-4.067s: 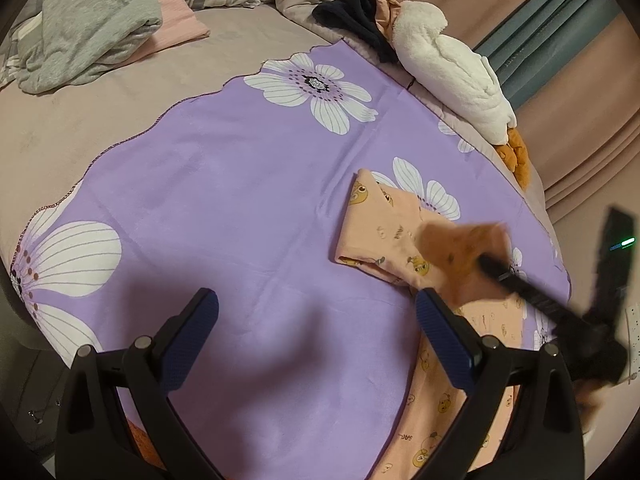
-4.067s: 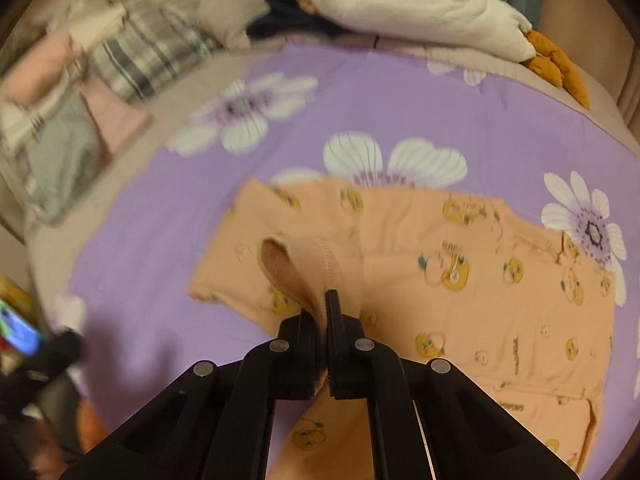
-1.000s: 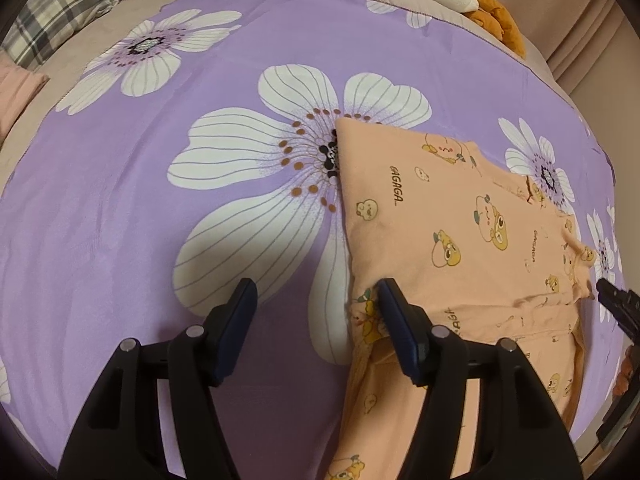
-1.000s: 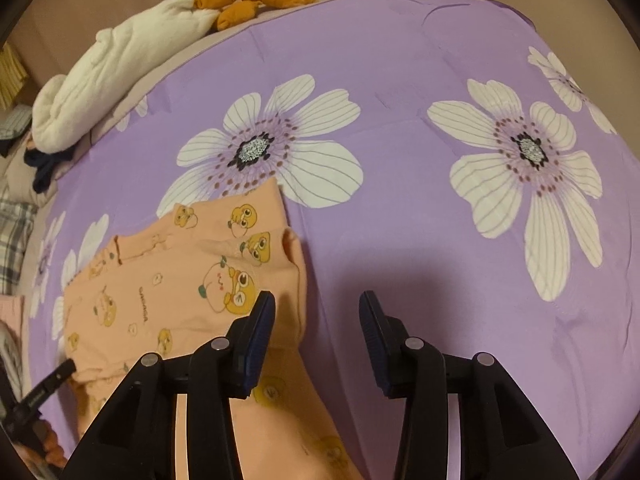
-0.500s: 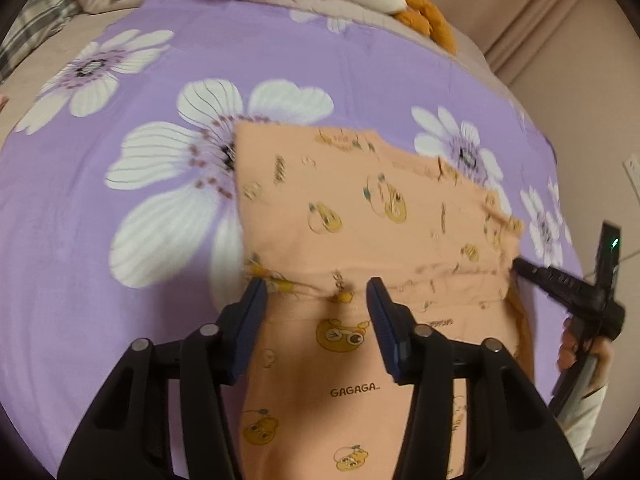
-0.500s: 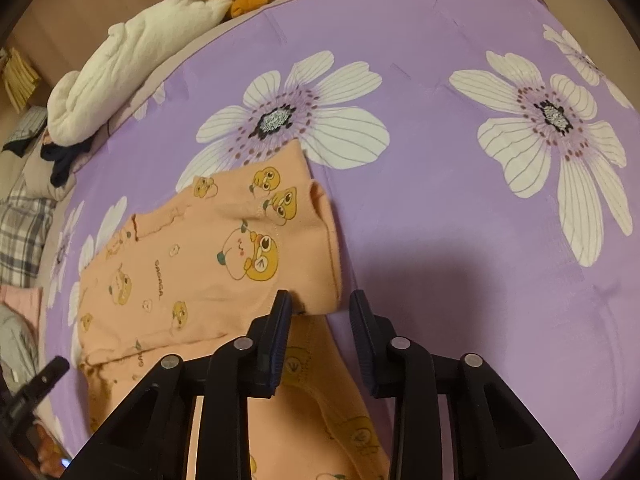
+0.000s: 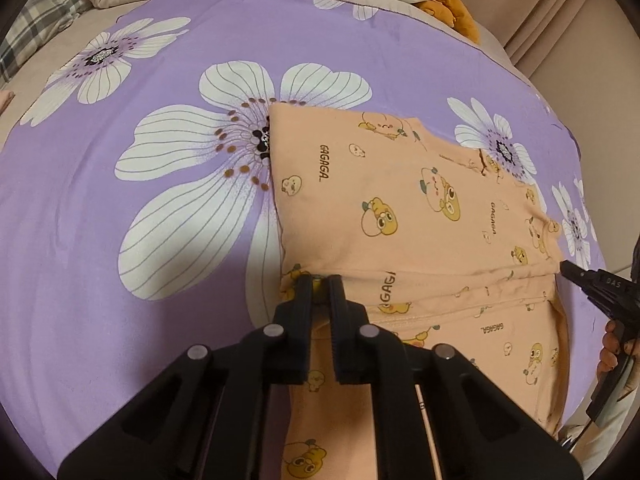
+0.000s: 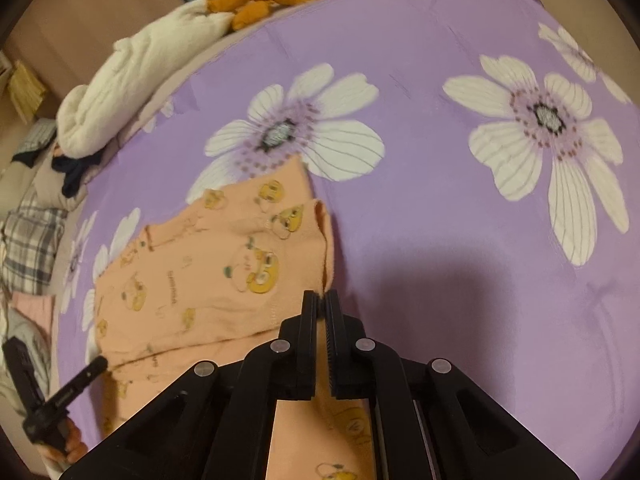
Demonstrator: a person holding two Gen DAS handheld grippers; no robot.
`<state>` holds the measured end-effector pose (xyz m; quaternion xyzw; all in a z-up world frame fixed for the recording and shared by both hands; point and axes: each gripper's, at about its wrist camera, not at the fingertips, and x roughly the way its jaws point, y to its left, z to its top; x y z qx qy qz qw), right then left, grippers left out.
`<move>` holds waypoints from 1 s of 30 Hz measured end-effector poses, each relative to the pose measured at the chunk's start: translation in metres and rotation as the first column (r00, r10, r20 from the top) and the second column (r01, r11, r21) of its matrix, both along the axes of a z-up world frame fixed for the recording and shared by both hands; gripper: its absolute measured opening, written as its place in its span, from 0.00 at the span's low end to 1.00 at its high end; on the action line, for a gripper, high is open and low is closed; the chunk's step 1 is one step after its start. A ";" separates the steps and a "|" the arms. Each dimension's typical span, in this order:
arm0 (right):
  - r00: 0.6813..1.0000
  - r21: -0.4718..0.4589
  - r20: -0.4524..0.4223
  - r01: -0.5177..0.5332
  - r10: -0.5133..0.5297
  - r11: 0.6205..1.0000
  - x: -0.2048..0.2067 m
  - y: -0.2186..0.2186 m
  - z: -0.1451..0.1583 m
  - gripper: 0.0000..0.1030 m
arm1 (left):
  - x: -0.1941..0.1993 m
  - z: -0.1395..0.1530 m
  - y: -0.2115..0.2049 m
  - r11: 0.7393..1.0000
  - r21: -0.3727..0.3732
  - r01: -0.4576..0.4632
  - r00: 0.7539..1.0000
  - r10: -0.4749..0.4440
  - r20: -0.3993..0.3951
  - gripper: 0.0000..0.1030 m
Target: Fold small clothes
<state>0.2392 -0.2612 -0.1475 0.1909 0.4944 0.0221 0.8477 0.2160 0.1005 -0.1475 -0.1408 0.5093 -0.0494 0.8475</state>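
1. The left tool is pressed together and pinches the left corner of the fold of the garment.
2. The garment, peach with cartoon prints, lies on the purple flowered sheet on the bed, its upper part folded flat.
3. The right tool is pressed together on the garment's right corner.
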 end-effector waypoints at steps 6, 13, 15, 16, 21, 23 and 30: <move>1.000 -0.008 -0.024 -0.003 0.002 1.000 0.002 0.003 -0.015 0.06 | -0.001 -0.003 0.005 0.999 -0.033 -0.005 1.000 0.005 -0.002 0.10; 1.000 -0.076 -0.016 -0.006 0.005 0.997 -0.002 0.008 -0.008 0.06 | -0.010 0.009 0.003 0.999 -0.043 -0.023 0.999 0.022 -0.035 0.11; 1.000 -0.060 -0.015 -0.005 0.005 0.998 -0.006 0.005 -0.004 0.06 | -0.019 0.020 0.001 0.999 -0.036 -0.021 1.000 0.021 -0.015 0.18; 1.000 -0.064 -0.006 -0.005 0.005 0.998 -0.010 0.005 0.000 0.06 | -0.026 0.027 0.001 0.999 -0.029 -0.016 1.000 0.016 0.006 0.25; 0.999 -0.122 0.047 -0.009 0.015 0.992 -0.039 0.007 0.023 0.12 | -0.062 0.056 0.007 0.996 -0.079 -0.033 0.996 0.039 0.077 0.67; 0.997 -0.113 0.070 -0.030 0.038 0.993 -0.055 0.008 0.031 0.34 | -0.078 0.063 0.008 0.994 -0.108 -0.025 0.995 0.036 0.093 0.80; 0.985 -0.126 0.159 -0.044 0.064 0.991 -0.110 0.008 0.044 0.73 | -0.122 0.048 0.006 0.988 -0.157 -0.013 0.996 0.027 0.089 0.94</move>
